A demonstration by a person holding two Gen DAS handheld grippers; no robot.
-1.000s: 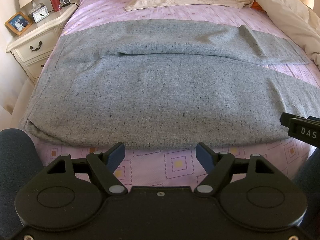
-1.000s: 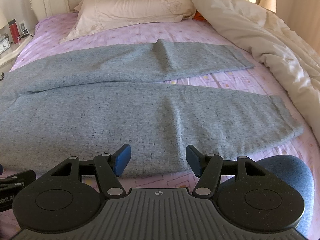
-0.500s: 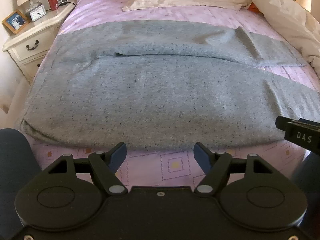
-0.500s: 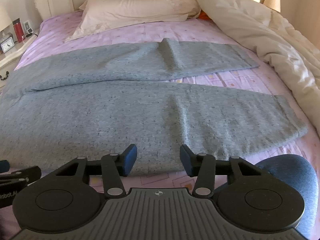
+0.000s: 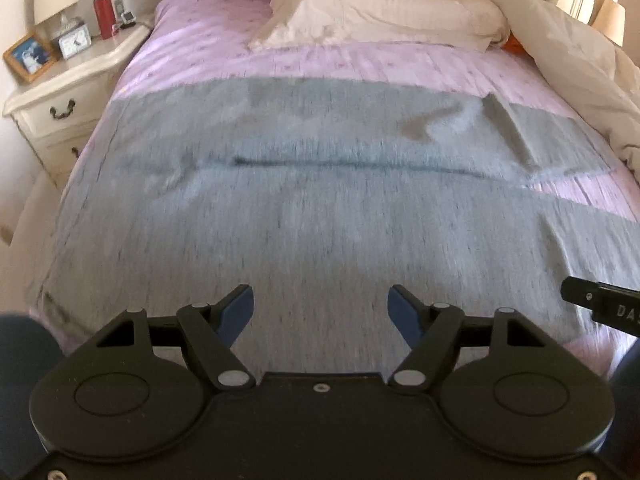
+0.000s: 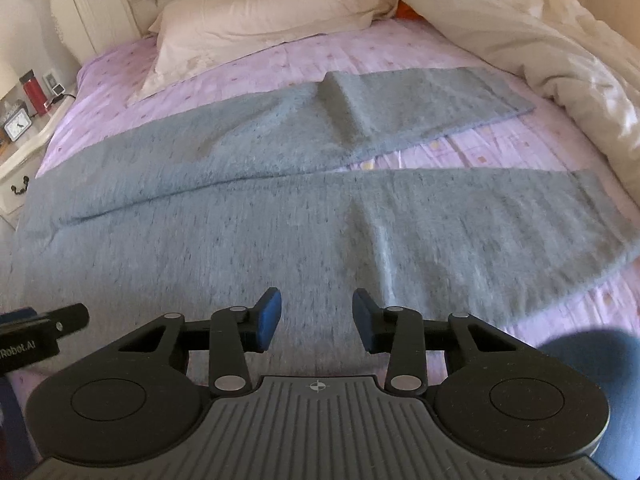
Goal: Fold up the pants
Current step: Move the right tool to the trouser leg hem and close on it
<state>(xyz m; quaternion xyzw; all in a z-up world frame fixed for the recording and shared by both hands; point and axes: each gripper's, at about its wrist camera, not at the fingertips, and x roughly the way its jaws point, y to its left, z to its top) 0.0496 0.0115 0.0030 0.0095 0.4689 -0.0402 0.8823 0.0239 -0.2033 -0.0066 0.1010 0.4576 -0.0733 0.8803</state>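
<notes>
With the pants [image 5: 320,208] spread flat across the bed [image 5: 224,56], I'd drop my wide-open, empty left gripper [image 5: 321,309] and half-open, empty right gripper [image 6: 317,314] onto the 6 o'clock hem, pinching both layers.

The left gripper [image 5: 321,307] is held low and level, pointing forward, its two blue-tipped fingers [image 5: 239,307] spread wide with nothing between them. The right gripper [image 6: 317,317] sits just beside it at much the same height, also facing forward, its blue pads [image 6: 267,318] parted by a narrower gap and holding nothing. Each gripper's edge shows at the side of the other's view.
</notes>
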